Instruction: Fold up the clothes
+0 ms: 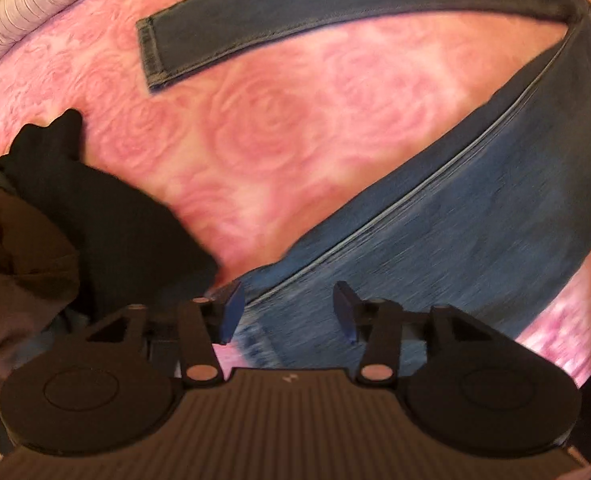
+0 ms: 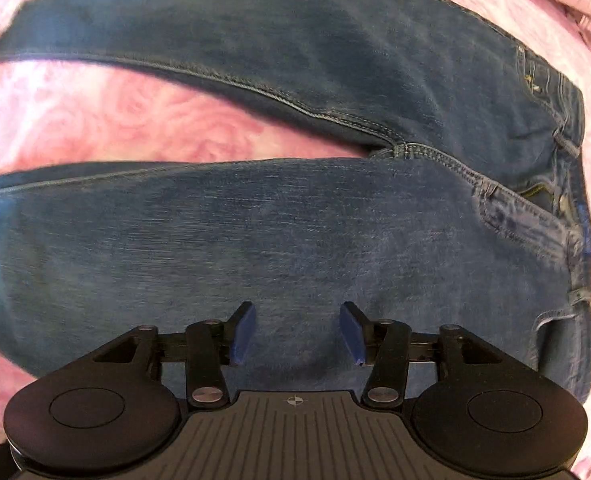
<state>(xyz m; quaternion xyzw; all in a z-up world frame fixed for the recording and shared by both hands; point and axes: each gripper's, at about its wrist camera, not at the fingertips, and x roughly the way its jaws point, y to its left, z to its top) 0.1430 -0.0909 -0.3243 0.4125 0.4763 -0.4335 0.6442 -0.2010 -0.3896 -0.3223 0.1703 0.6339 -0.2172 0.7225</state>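
Blue jeans point(image 2: 295, 240) lie spread flat on a pink rose-patterned blanket point(image 2: 135, 120), legs apart in a V, waistband point(image 2: 575, 200) at the right. In the left wrist view the near leg point(image 1: 455, 220) runs diagonally and the far leg's hem point(image 1: 155, 56) ends at upper left. My left gripper point(image 1: 289, 312) is open just above the near leg's lower part, nothing between its blue pads. My right gripper point(image 2: 297, 332) hovers open over the thigh of the near leg, holding nothing.
A heap of black and brown clothes point(image 1: 55, 220) lies on the blanket at the left, close to my left gripper. A white ribbed pillow or bedding edge point(image 1: 35, 4) borders the blanket at upper left. Bare blanket point(image 1: 275, 140) shows between the two legs.
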